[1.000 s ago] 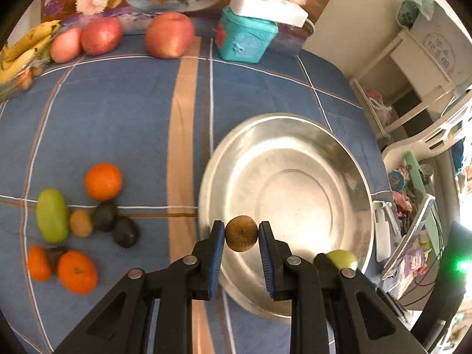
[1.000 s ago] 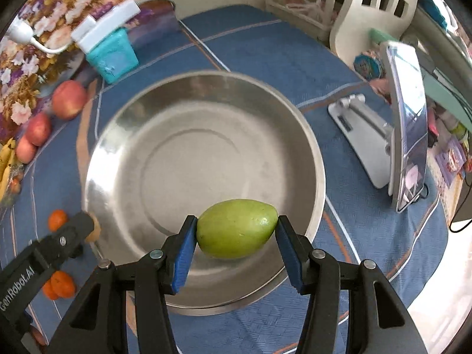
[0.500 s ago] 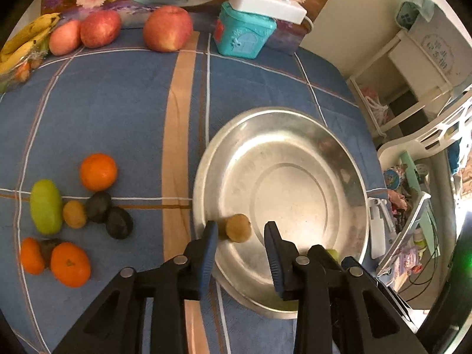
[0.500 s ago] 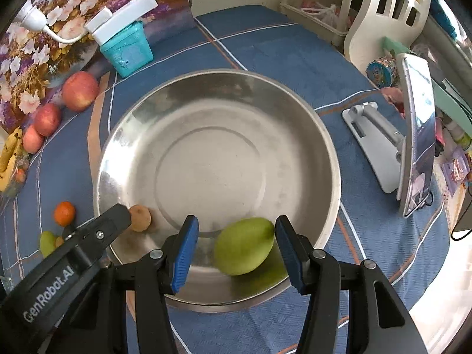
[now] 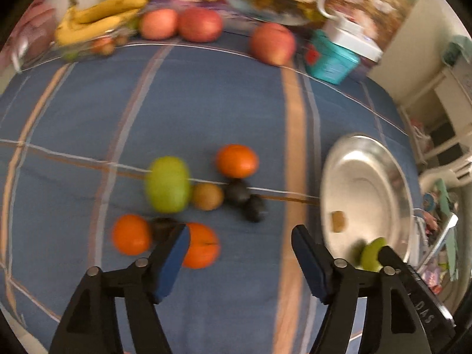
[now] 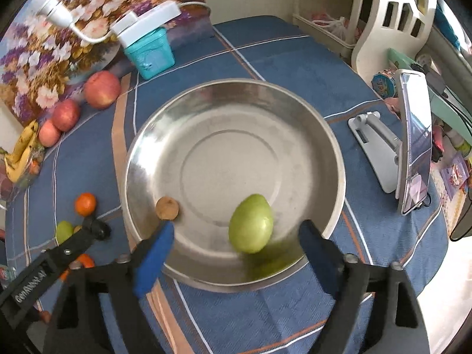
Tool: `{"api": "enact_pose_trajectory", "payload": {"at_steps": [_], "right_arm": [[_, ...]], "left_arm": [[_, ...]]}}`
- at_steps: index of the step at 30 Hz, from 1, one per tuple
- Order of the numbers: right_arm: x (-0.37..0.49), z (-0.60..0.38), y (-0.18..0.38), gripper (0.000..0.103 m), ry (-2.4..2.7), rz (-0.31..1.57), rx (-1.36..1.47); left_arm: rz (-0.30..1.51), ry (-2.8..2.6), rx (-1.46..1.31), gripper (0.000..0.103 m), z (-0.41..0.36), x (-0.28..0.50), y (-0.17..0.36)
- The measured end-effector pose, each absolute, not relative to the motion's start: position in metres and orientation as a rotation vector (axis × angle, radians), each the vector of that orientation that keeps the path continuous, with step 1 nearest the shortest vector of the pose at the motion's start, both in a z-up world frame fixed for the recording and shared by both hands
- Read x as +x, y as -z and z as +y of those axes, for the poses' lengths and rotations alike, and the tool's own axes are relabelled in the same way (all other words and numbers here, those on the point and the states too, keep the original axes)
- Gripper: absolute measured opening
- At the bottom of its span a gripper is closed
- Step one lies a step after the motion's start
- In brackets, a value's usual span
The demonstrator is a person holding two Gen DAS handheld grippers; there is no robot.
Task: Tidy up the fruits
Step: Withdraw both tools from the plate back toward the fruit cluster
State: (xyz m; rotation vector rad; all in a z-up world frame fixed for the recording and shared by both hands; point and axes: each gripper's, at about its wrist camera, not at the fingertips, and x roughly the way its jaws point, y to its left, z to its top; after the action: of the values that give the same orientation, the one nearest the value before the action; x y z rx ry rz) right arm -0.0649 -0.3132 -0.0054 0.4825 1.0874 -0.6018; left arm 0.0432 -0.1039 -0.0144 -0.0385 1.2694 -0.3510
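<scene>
A steel bowl point(image 6: 330, 144) sits on the blue cloth and holds a green mango point(image 6: 250, 224) near its front and a brown kiwi point(image 6: 167, 208) at its left wall. My right gripper point(image 6: 236, 253) is open and empty just in front of the mango. My left gripper point(image 5: 239, 246) is open and empty above the cloth, left of the bowl point(image 5: 392, 177). Ahead of it lie a green mango point(image 5: 167, 184), a kiwi point(image 5: 208, 196), three oranges point(image 5: 237, 160), and dark fruits point(image 5: 239, 192).
Three apples point(image 5: 273, 44) and bananas point(image 5: 100, 19) lie along the far edge by a floral picture. A teal box point(image 6: 150, 53) with a white power strip stands behind the bowl. A phone on a stand point(image 6: 410, 144) is to the bowl's right.
Both grippers let go of their fruit into the bowl and opened wide. The left gripper swung left toward the loose fruit; the right drew back a little.
</scene>
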Motion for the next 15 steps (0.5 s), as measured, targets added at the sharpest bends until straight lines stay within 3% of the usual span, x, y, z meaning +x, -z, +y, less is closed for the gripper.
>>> {"api": "enact_pose_trajectory", "payload": {"at_steps": [6, 10, 15], "right_arm": [[-0.061, -0.292, 0.013, 0.088, 0.562, 1.093, 0.437], [-0.057, -0.281, 0.015, 0.098, 0.55, 1.078, 0.409], [-0.052, -0.267, 0.008, 0.098, 0.535, 1.031, 0.387]], "left_arm": [[1.247, 0.267, -0.079, 0.103, -0.062, 0.047, 0.012], [1.188, 0.213, -0.027, 0.103, -0.041, 0.048, 0.005], [1.152, 0.169, -0.056, 0.103, -0.012, 0.055, 0.0]]}}
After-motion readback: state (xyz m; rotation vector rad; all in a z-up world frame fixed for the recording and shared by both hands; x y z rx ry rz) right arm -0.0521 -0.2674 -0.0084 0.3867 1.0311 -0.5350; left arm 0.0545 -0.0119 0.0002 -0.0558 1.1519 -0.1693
